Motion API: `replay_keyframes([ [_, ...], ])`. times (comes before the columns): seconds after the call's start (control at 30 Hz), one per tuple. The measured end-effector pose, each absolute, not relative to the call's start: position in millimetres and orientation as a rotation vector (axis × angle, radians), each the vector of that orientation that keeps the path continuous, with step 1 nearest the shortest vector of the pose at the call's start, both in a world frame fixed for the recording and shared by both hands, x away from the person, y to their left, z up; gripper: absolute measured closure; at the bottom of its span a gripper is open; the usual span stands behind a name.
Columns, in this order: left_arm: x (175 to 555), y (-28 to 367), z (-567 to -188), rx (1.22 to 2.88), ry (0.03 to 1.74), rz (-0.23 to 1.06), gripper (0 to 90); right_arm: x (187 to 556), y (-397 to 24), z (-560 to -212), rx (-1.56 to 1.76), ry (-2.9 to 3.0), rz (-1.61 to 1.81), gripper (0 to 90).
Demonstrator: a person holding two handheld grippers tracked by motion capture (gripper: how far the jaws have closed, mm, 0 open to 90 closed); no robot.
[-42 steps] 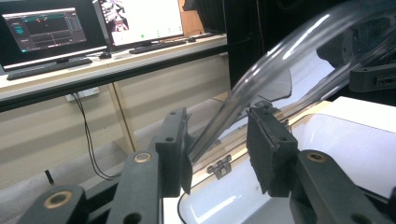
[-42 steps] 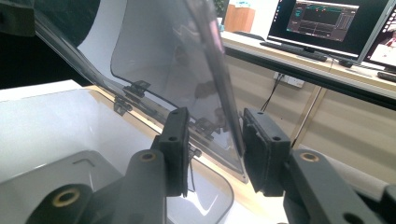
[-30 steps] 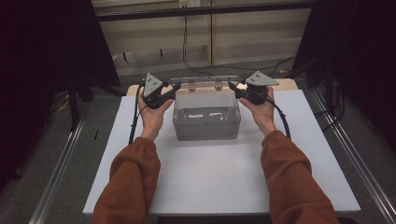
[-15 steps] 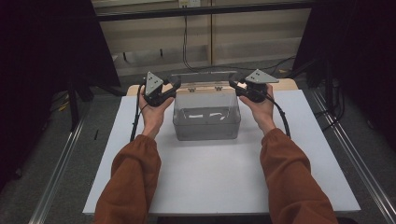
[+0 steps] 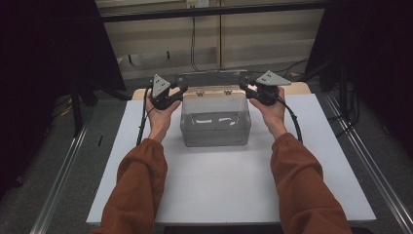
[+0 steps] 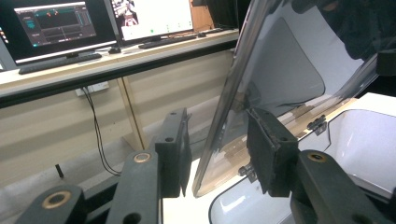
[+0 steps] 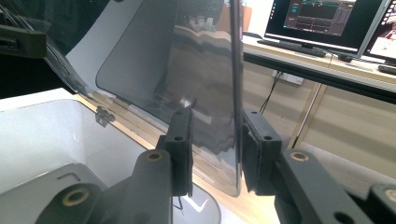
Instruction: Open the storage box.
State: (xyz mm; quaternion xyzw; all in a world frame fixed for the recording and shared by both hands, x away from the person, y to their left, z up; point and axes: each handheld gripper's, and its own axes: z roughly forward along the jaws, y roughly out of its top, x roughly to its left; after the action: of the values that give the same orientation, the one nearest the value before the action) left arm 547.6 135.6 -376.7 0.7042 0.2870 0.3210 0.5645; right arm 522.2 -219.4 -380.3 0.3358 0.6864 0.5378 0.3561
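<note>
A clear plastic box [image 5: 215, 122] stands at the back middle of the white table [image 5: 219, 195]. Its hinged lid [image 5: 209, 78] is swung up and stands nearly on edge. My left gripper [image 5: 181, 87] grips the lid's left side edge. My right gripper [image 5: 243, 85] grips its right side edge. In the left gripper view the lid [image 6: 280, 60] runs between the jaws of the left gripper [image 6: 217, 154], which have just been closing. In the right gripper view the lid [image 7: 187, 60] sits between the jaws of the right gripper [image 7: 215, 149], which have also been closing.
Behind the table runs a wooden desk with monitors [image 6: 56, 23] and a keyboard [image 6: 58, 63]; cables hang down below it. Metal floor rails [image 5: 58, 190] run along both sides of the table. The box's open inside [image 7: 42, 140] shows white.
The lid has swung a little higher and farther back between the two grippers. Both hands stay almost where they were.
</note>
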Motion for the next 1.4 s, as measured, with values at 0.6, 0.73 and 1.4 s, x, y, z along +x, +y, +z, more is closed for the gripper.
replay_keyframes([
  [0.6, 567.1, 126.7, -385.8, 1.684, 0.704, 0.728, 61.0, 533.2, -220.5, -376.3, 0.89, 1.758, 1.397, 69.9],
  [0.73, 570.3, 123.7, -389.4, 1.688, 0.708, 0.715, 59.8, 534.5, -220.5, -375.8, 0.889, 1.76, 1.392, 70.2],
  [1.4, 578.1, 122.6, -388.2, 1.661, 0.749, 0.67, 63.3, 546.3, -222.3, -381.7, 0.935, 1.774, 1.377, 61.8],
])
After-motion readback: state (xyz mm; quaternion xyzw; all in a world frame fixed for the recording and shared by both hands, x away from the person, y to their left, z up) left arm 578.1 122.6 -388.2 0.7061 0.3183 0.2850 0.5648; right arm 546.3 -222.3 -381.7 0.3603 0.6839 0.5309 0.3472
